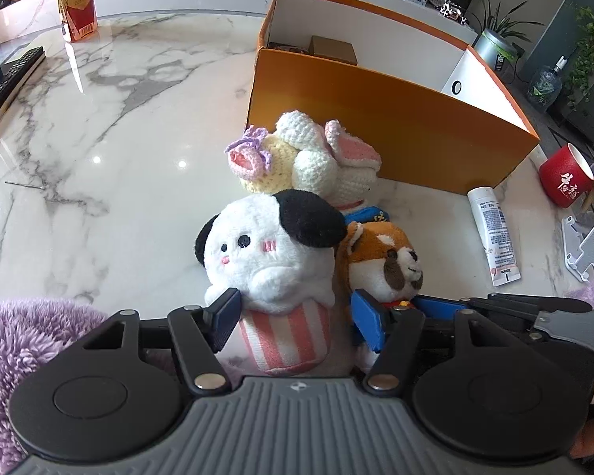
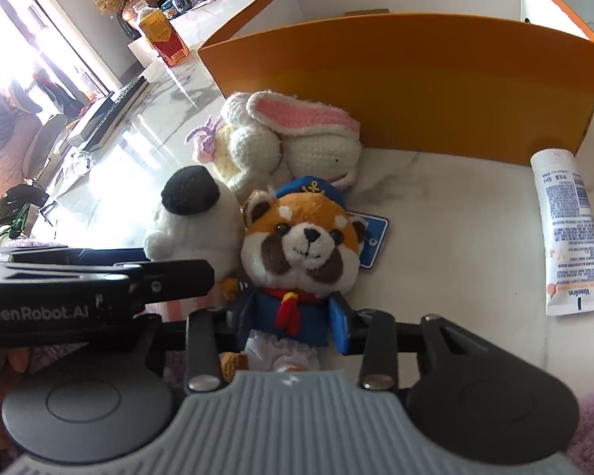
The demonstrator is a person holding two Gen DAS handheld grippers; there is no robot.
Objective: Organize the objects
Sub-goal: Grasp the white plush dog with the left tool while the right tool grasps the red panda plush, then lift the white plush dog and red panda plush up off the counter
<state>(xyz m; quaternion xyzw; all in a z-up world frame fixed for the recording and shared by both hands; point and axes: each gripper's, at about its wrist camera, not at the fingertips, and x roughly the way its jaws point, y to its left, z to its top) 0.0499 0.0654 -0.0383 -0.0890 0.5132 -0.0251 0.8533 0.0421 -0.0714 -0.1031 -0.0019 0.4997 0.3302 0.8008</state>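
Note:
A white plush dog (image 1: 269, 261) with black ears sits in a pink-striped cup, between the fingers of my left gripper (image 1: 297, 316). The left pad brushes its fur and the right pad stands a little clear, so the gripper is open around it. Right beside it is a red panda plush (image 2: 301, 241) in a blue sailor suit. My right gripper (image 2: 289, 320) is shut on its blue body, one pad on each side. A crocheted rabbit (image 1: 316, 158) lies behind both toys, against the orange box (image 1: 396, 130).
A white lotion tube (image 2: 566, 237) lies to the right on the marble table (image 1: 118, 138). A red mug (image 1: 566, 178) and a white stand (image 1: 586, 253) are at the far right. A tea bottle (image 1: 77, 4) and a black remote (image 1: 8, 79) are at the left. Purple fluffy fabric (image 1: 19, 356) lies near me.

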